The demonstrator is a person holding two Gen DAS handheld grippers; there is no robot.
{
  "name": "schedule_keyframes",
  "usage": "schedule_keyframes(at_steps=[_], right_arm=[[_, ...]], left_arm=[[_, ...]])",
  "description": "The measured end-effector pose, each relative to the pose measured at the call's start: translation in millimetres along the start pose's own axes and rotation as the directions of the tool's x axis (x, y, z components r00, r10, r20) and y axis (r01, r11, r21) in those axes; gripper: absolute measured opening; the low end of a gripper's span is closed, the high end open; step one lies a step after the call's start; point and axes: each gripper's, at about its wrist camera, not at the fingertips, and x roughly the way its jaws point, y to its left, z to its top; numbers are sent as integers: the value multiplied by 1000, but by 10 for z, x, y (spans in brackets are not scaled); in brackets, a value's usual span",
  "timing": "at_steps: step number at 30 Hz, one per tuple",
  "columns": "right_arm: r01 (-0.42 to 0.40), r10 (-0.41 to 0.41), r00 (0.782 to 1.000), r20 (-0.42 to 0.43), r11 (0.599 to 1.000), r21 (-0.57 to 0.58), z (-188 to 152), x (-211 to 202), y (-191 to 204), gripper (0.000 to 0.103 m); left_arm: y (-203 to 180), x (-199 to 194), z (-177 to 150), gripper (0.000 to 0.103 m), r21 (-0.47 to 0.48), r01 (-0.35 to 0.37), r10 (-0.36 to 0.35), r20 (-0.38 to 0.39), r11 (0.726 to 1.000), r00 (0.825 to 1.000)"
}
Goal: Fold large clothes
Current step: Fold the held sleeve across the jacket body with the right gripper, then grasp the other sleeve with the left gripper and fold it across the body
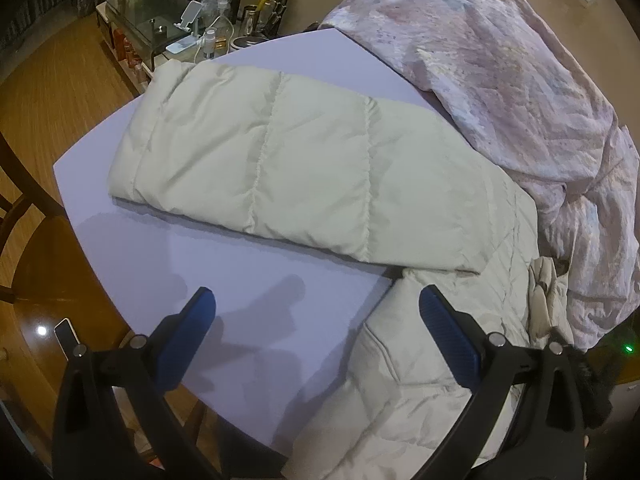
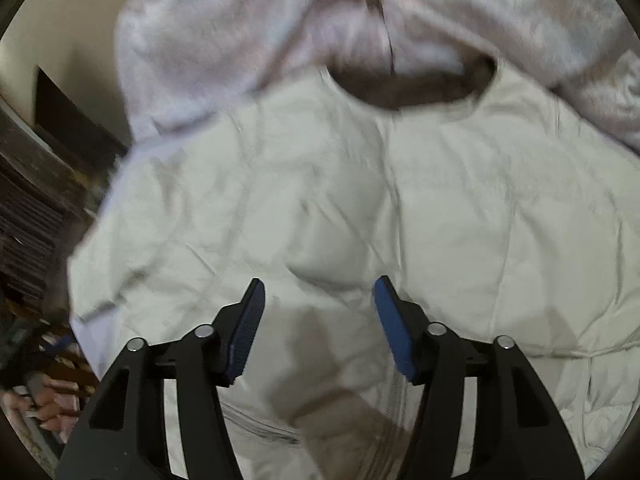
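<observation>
A cream quilted puffer jacket (image 1: 304, 168) lies on a pale lilac table (image 1: 224, 264), one padded part folded across it. More of the jacket spreads to the lower right. My left gripper (image 1: 318, 300) hangs open above the bare table and the jacket's edge, nothing between its blue pads. In the right wrist view the same jacket (image 2: 400, 208) fills the frame, its neck opening (image 2: 408, 88) at the top. My right gripper (image 2: 319, 286) is open just above the jacket's body, with only loose fabric below the fingers.
A pinkish patterned blanket (image 1: 520, 92) is heaped at the table's far right, overlapping the jacket. A glass-topped cabinet (image 1: 156, 24) with bottles and small items stands beyond the table. Wooden floor and a dark chair (image 1: 24, 216) lie to the left.
</observation>
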Motion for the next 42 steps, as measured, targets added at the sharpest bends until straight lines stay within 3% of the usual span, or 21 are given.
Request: schedule_keyframes(at_steps=[2, 4, 7, 9, 10, 14, 16, 21, 24, 28, 32, 34, 36, 38, 39, 42], right_arm=[[2, -5, 999, 43, 998, 65, 98, -60, -110, 47], [37, -41, 999, 33, 992, 117, 196, 6, -208, 44], [109, -102, 994, -50, 981, 159, 275, 278, -272, 43], [111, -89, 988, -127, 978, 177, 247, 482, -244, 43], [116, -88, 983, -163, 978, 173, 214, 568, -219, 43], [255, -260, 940, -221, 966, -51, 150, 810, 137, 44], [268, -273, 931, -240, 962, -54, 183, 841, 148, 44], [231, -231, 942, -245, 972, -29, 219, 843, 90, 45], [226, -224, 945, -237, 974, -17, 226, 828, 77, 45], [228, -226, 945, -237, 974, -18, 215, 819, 48, 45], [227, -225, 947, -231, 974, -20, 203, 811, 77, 45], [227, -225, 947, -229, 974, -20, 202, 813, 69, 46], [227, -226, 947, -229, 974, -20, 207, 822, 99, 46], [225, -224, 947, -230, 974, -21, 210, 831, 106, 46], [223, -222, 948, -230, 975, -22, 207, 830, 106, 46], [220, -219, 949, -226, 975, -20, 195, 802, 78, 46]], left_arm=[[59, 40, 26, 101, -20, 5, -5, -3, 1000, 1000], [104, 71, 43, 101, -37, 6, -6, -8, 999, 1000], [203, 119, 71, 101, -75, 14, -15, -15, 997, 1000], [281, 147, 93, 101, -112, 26, -28, -18, 993, 999], [328, 161, 111, 101, -137, 34, -37, -17, 990, 999], [515, 202, 178, 101, -233, 70, -71, 3, 970, 997], [590, 232, 217, 100, -273, 82, -80, 17, 959, 997], [839, 308, 267, 86, -392, 125, -107, 67, 912, 992], [1020, 337, 266, 82, -486, 170, -129, 117, 858, 985], [1171, 322, 285, 76, -550, 221, -138, 188, 805, 972], [1334, 341, 299, 64, -608, 297, -175, 254, 736, 951], [1393, 364, 287, 50, -628, 315, -181, 269, 712, 946], [1477, 404, 264, 23, -652, 319, -183, 269, 688, 946], [1555, 443, 246, 15, -667, 332, -195, 273, 667, 942], [1583, 447, 241, 11, -667, 340, -202, 279, 663, 939], [1570, 402, 293, 4, -633, 343, -197, 291, 694, 936]])
